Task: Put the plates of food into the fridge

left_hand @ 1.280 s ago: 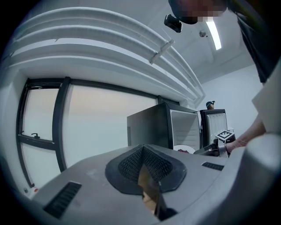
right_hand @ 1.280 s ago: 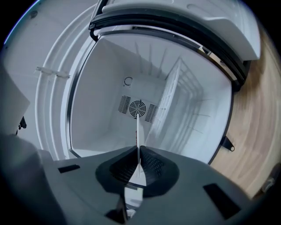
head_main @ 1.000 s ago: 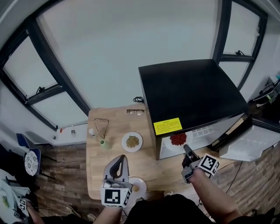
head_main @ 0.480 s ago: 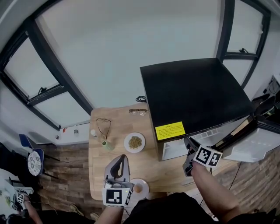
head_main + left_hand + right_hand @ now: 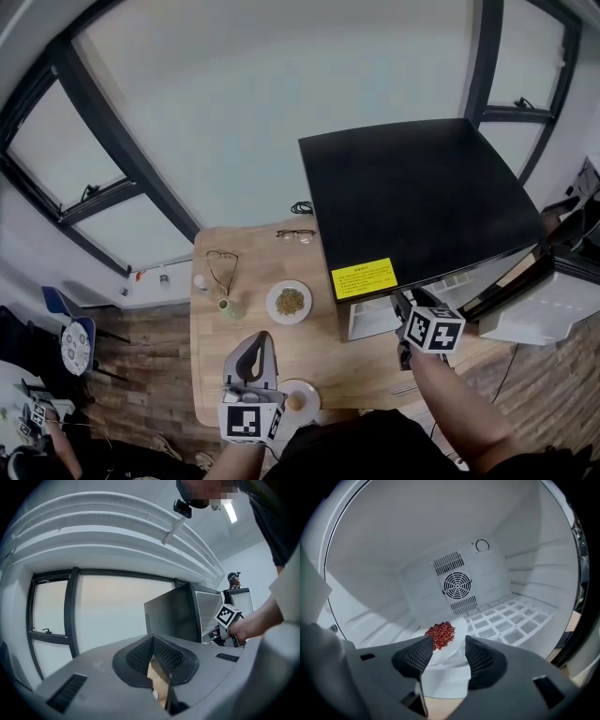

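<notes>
**Q:** Plate of red food (image 5: pixel 458 626) — where is it sitting, and why is the right gripper (image 5: pixel 445 649) at it?

**A:** It rests inside the fridge (image 5: pixel 412 197), just beside the wire shelf (image 5: pixel 506 616). The jaws are opening, one on each side of the near rim, and the pads are not pressing on it. I read that as letting go so the plate stays where it was set.

**Q:** And the left gripper (image 5: pixel 153 644)?

**A:** Its jaws are together on nothing. It hangs low over the table (image 5: pixel 337 366), close to the plate with a brown piece (image 5: pixel 298 401) — likely waiting its turn.

**Q:** What else is out there?

**A:** A plate of brownish grains (image 5: pixel 289 302) lies further back, with a small green cup (image 5: pixel 226 307) and a pair of glasses (image 5: pixel 293 236). Both plates are outside the fridge.

**Q:** Anything in the way?

**A:** The open door (image 5: pixel 539 319) swings right, clear of the opening. The next plates probably need room beside the red one.
</notes>
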Demonstrator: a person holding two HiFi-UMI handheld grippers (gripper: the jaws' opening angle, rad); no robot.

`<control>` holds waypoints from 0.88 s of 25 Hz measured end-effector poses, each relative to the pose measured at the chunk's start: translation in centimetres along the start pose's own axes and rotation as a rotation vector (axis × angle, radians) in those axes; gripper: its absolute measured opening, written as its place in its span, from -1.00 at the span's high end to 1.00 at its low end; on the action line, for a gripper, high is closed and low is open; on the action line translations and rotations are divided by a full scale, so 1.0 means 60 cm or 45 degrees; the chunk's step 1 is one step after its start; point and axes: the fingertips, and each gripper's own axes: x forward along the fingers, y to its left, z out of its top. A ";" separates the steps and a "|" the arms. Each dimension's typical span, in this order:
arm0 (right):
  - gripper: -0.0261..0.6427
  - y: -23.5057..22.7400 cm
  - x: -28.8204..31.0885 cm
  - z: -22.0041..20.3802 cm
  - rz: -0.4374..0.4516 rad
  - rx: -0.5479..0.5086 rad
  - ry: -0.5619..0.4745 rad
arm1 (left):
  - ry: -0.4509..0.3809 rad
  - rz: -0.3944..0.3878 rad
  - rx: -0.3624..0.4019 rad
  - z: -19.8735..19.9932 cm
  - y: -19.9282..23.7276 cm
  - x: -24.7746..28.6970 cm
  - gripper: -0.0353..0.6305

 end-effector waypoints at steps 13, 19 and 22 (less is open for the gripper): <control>0.24 0.027 -0.030 0.023 0.091 -0.150 -0.123 | -0.014 0.069 -0.035 0.012 0.005 -0.017 0.88; 0.37 0.047 -0.061 0.028 0.236 -0.258 -0.216 | -0.021 0.171 -0.092 0.007 0.002 -0.032 0.88; 0.68 0.054 -0.086 0.007 0.306 -0.304 -0.266 | 0.016 0.199 -0.096 -0.011 -0.014 -0.041 0.88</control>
